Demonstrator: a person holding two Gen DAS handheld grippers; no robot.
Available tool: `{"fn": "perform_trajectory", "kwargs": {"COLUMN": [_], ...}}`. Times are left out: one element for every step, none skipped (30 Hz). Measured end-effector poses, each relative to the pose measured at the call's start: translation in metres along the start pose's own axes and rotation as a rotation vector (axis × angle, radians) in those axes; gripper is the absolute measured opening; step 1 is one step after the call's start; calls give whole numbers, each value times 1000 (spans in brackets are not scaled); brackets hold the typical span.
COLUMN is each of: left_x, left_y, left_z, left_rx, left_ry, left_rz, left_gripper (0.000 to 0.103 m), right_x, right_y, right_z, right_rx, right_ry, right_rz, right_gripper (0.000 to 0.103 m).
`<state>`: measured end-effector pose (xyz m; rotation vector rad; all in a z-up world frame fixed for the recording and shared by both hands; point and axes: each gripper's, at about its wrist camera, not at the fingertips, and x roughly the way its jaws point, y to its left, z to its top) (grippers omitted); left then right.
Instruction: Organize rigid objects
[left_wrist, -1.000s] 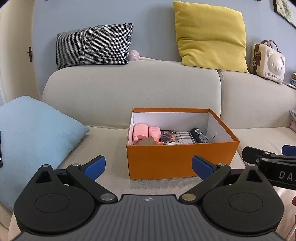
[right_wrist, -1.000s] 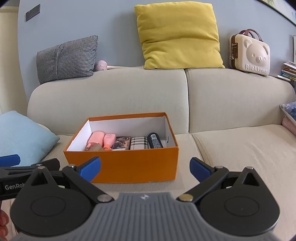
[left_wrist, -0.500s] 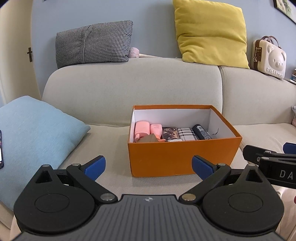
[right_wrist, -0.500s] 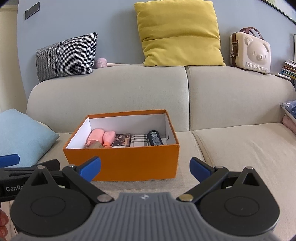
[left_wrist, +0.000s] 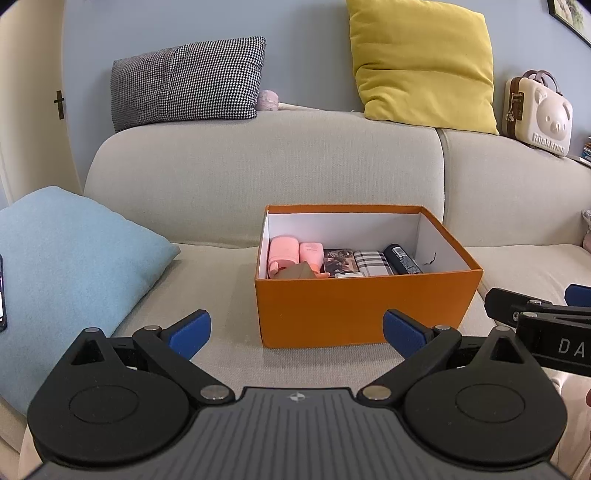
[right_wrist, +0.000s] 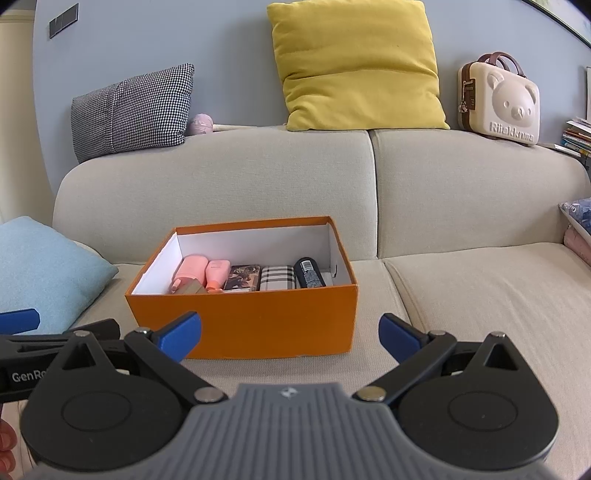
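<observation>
On the beige sofa (right_wrist: 461, 295), the orange box (right_wrist: 258, 325) looks packed; both the left gripper (left_wrist: 295, 328) and the right gripper (right_wrist: 290, 332) hang spread wide, empty.

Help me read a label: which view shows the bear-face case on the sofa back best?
The right wrist view: the bear-face case sits whole and fairly large, with handles, face and raised lettering all visible. In the left wrist view the same case lies nearer the frame's edge, smaller and more distorted, though unobstructed.
</observation>
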<state>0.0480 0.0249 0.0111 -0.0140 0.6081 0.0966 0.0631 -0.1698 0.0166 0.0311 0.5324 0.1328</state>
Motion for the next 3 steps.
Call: {"fn": "perform_trajectory", "kwargs": {"left_x": [0, 0, 0], "left_y": [0, 1, 1], "left_z": [0, 0, 1], "left_rx": [-1, -3, -6], "left_ry": [0, 1, 3], "left_rz": [0, -1, -3], "left_gripper": [103, 103, 103], "right_x": [0, 0, 0], "right_y": [0, 0, 0], "right_z": [0, 0, 0], "right_rx": [0, -1, -2], "right_ry": [0, 0, 0], "right_rz": [0, 0, -1], "right_gripper": [101, 101, 101]}}
